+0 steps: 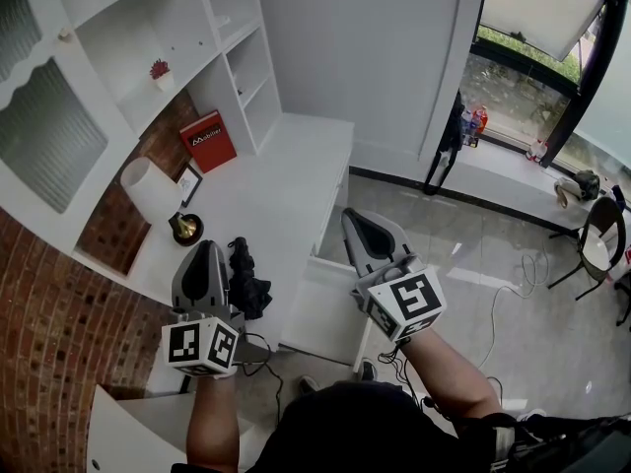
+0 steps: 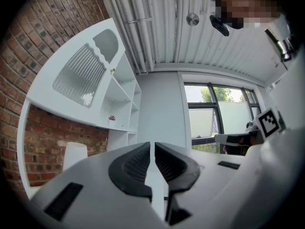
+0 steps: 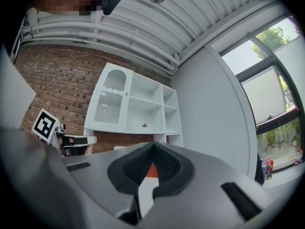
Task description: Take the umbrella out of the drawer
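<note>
A black folded umbrella (image 1: 247, 280) lies on the white counter (image 1: 276, 180), close to its front edge. Just to its right a white drawer (image 1: 320, 308) stands pulled out of the counter's front; I cannot see inside it. My left gripper (image 1: 208, 248) hovers just left of the umbrella, shut, nothing between its jaws (image 2: 152, 151). My right gripper (image 1: 353, 217) is held over the drawer's far end, also shut and empty (image 3: 151, 149). Both point level toward the shelves and the wall.
A red book (image 1: 209, 140), a white lamp (image 1: 150, 187) and a brass piece (image 1: 185, 229) stand at the back of the counter against the brick wall. White shelves (image 1: 187, 37) rise above. Cables (image 1: 513, 284) and a chair (image 1: 599, 239) are on the tiled floor at right.
</note>
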`<action>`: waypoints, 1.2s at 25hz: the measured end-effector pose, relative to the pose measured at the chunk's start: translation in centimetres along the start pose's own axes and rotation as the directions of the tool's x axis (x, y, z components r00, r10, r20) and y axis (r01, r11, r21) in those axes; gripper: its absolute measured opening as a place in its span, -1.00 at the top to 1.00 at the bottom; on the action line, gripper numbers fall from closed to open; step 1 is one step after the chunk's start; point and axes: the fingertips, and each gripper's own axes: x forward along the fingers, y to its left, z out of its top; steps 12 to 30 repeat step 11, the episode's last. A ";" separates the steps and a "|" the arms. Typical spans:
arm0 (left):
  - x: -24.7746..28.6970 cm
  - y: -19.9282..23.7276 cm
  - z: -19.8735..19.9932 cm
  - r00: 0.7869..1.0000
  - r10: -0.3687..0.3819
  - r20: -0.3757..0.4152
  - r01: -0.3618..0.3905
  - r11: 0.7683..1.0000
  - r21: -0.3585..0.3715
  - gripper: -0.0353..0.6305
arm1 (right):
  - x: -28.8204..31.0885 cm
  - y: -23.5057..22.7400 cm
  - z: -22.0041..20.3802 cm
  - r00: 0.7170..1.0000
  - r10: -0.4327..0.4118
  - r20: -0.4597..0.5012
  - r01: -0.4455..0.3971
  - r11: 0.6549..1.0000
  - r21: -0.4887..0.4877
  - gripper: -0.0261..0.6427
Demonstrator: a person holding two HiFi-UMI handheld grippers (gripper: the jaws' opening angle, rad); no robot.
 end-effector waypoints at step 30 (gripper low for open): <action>0.6 -0.8 0.0 1.000 0.008 0.000 -0.008 1.000 0.004 0.80 | -0.2 -1.2 0.0 1.000 -0.003 0.006 0.003 1.000 0.003 0.92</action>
